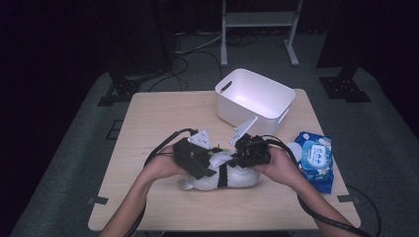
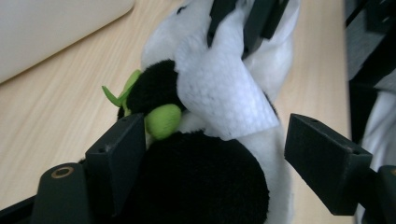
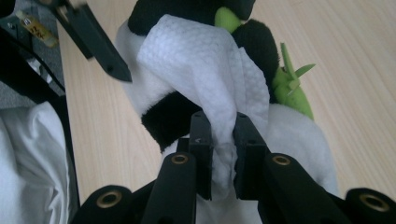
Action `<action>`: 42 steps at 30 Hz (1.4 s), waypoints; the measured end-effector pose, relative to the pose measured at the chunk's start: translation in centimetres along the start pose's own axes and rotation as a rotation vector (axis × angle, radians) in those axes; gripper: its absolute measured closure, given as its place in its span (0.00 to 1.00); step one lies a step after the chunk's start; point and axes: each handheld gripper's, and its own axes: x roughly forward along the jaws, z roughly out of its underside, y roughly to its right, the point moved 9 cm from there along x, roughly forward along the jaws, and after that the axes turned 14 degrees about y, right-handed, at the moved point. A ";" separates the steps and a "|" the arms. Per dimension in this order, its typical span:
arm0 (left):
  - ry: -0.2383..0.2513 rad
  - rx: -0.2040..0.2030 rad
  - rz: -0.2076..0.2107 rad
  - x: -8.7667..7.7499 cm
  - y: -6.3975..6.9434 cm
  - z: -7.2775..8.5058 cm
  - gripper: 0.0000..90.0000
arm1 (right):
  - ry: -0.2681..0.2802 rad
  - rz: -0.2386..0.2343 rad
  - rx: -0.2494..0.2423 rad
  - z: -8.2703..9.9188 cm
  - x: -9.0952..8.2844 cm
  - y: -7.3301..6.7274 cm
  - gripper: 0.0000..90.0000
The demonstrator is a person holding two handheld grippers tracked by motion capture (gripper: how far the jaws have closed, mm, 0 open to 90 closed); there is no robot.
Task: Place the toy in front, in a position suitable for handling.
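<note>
A black and white plush panda (image 1: 232,178) lies on its side on the wooden table (image 1: 158,113), a green bamboo sprig (image 3: 292,91) at its chest. My right gripper (image 3: 223,123) is shut on a white wipe (image 3: 196,51), which drapes over the panda's body (image 3: 163,116). My left gripper (image 2: 217,135) is open, its jaws standing astride the panda's black part (image 2: 201,182); the left jaw lies against the plush and the right jaw stands apart. In the high view both grippers, left (image 1: 210,165) and right (image 1: 234,159), meet over the toy.
A white plastic bin (image 1: 254,96) stands at the back of the table, just behind the grippers. A blue pack of wet wipes (image 1: 316,158) lies at the right edge. Bare wood runs along the left side and the front edge.
</note>
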 end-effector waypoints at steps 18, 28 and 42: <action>-0.028 -0.037 -0.048 -2.0 0.0 1.2 0.24 | -0.021 -0.081 0.035 2.3 0.4 -2.2 0.90; -0.023 -0.070 -0.019 -0.5 0.3 3.0 0.24 | -0.058 -0.077 0.031 3.1 1.6 -2.6 0.92; -0.055 -0.016 -0.138 -0.5 -2.0 3.8 0.25 | -0.049 -0.029 0.040 2.6 3.3 -1.5 0.92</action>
